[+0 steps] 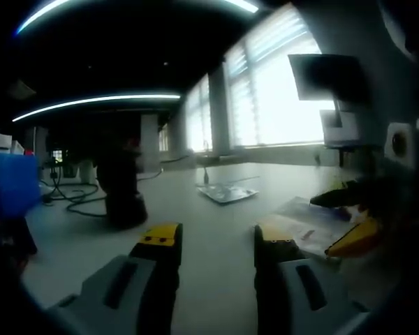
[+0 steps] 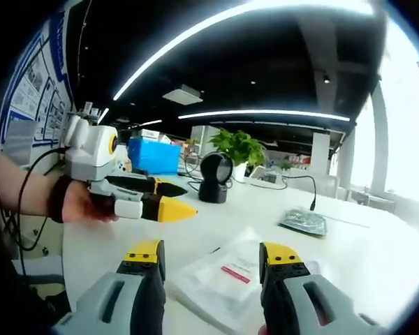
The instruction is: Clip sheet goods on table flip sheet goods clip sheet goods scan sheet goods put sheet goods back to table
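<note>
Both tools gape empty, left tool held level above the table, right tool over the sheet goods.

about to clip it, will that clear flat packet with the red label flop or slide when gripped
The packet looks thin and bag-like, so it probably sags at the free end. Its glossy film on the smooth white table may slide when nudged. It seems light.

The tabletop is smooth, white and faintly glossy. On it lies a flat packet in clear, shiny plastic film. The right tool has matt grey plastic jaws with yellow tips. A scanner looks like glossy black plastic.
</note>
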{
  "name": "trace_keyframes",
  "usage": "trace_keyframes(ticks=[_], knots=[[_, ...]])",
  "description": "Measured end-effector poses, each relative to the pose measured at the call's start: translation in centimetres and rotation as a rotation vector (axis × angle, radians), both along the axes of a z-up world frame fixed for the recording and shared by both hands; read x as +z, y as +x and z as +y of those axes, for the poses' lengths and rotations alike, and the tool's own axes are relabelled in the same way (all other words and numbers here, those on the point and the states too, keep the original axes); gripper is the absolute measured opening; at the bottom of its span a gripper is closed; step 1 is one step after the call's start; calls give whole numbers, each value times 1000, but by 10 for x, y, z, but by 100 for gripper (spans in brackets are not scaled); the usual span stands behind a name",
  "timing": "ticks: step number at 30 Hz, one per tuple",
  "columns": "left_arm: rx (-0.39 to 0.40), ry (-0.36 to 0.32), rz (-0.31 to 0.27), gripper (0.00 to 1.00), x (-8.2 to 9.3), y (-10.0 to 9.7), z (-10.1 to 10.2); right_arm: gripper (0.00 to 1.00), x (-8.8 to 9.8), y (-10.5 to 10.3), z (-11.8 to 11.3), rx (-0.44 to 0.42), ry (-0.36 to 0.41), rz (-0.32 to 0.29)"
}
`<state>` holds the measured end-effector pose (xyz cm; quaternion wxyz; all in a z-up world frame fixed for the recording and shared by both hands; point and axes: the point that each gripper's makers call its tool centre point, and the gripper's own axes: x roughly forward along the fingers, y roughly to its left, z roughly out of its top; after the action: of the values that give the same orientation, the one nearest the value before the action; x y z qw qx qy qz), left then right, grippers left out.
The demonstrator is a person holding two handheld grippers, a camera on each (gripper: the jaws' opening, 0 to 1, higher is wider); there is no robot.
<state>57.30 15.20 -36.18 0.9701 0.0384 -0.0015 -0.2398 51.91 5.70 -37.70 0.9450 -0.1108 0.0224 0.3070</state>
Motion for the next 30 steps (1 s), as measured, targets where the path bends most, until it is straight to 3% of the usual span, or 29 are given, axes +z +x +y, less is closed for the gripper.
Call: trace_keyframes(ticks=[6, 26, 30], knots=[[0, -5, -2, 33, 0, 0, 1, 47, -6, -2, 4, -2, -94, -51], [-2, -6, -4, 33, 0, 0, 0, 44, -18, -2, 3, 6, -152, -39], [-2, -7, -4, 33, 0, 0, 0, 43, -17, -1, 2, 1, -135, -28]])
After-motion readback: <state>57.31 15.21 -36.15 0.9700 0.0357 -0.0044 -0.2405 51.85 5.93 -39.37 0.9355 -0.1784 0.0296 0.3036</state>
